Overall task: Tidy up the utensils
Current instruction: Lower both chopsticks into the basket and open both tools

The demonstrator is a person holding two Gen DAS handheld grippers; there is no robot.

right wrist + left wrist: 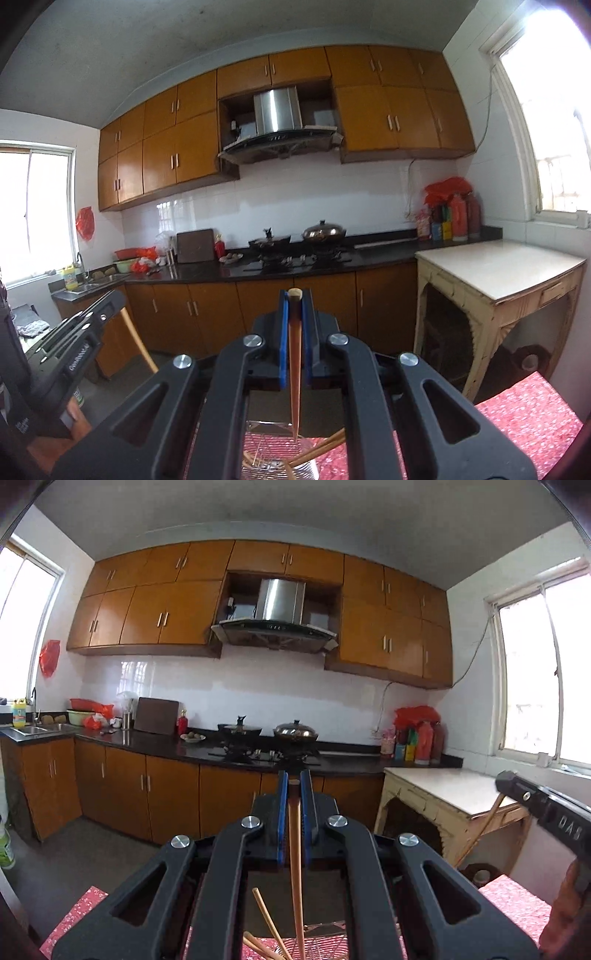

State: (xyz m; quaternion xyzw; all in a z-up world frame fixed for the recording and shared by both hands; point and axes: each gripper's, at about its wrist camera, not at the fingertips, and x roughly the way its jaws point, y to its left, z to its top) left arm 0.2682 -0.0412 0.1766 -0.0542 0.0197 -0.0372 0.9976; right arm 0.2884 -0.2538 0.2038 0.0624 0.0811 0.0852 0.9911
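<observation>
My left gripper (294, 775) is shut on a light wooden chopstick (295, 849) that runs down between its blue pads towards a wire holder (325, 945) at the bottom edge, where several other chopsticks (269, 926) stand. My right gripper (294, 293) is shut on a darker brown chopstick (294, 369) whose tip hangs just above the wire holder (266, 439); more chopsticks (321, 448) lean in it. The right gripper's body shows in the left wrist view (543, 805), and the left gripper's body in the right wrist view (74, 339).
The holder stands on a red patterned cloth (528, 424). Ahead is a kitchen counter (166, 747) with a stove and two pans (295, 731), a sink (33, 731), bottles (421, 738), and a pale side table (498, 269) at the right.
</observation>
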